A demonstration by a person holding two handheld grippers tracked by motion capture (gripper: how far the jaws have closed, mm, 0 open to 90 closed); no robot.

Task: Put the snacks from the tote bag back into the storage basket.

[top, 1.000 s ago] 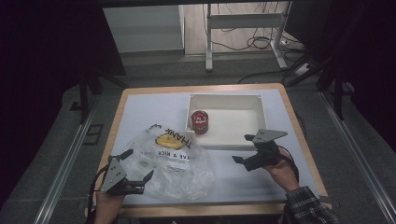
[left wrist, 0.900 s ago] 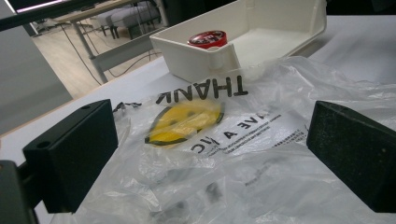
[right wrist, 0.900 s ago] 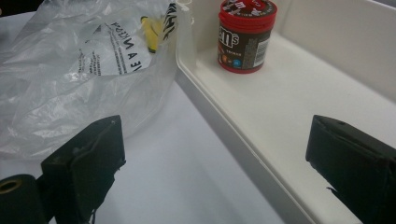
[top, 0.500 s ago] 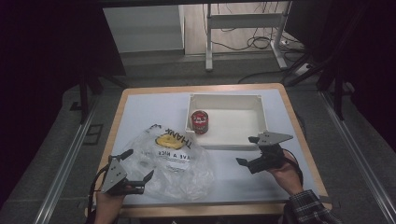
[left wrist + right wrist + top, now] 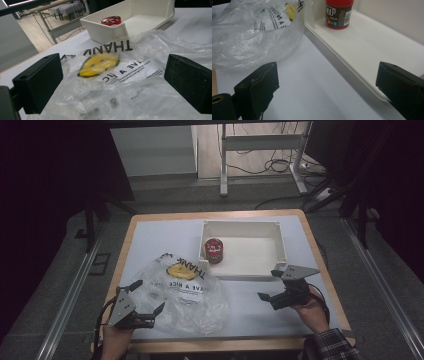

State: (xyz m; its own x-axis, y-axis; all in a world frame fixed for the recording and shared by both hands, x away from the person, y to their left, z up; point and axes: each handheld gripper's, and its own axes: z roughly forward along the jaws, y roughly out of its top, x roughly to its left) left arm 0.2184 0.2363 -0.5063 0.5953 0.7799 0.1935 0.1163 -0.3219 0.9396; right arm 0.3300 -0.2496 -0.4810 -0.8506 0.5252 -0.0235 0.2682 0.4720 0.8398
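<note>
A crumpled clear plastic bag [image 5: 186, 291] with a yellow smiley face and black lettering lies on the table's front left. My left gripper [image 5: 148, 296] is open at the bag's left edge, and the bag [image 5: 112, 65] spreads between and beyond its jaws. A white bin [image 5: 281, 241] stands at the back right with a red-lidded can [image 5: 214, 250] upright in its left end. My right gripper [image 5: 267, 285] is open just in front of the bin, with nothing between its jaws. In the right gripper view the bin's front rim [image 5: 332, 57] runs between the jaws toward the can [image 5: 339, 12].
A wooden border [image 5: 327, 285] edges the white table top. Bare table surface [image 5: 312, 92] lies between the bag [image 5: 249, 32] and the bin. Metal rails run along both sides of the table, and a desk frame with cables stands behind it.
My right gripper has drawn back slightly toward the table's front edge, away from the bin. The left gripper and the bag have stayed put.
</note>
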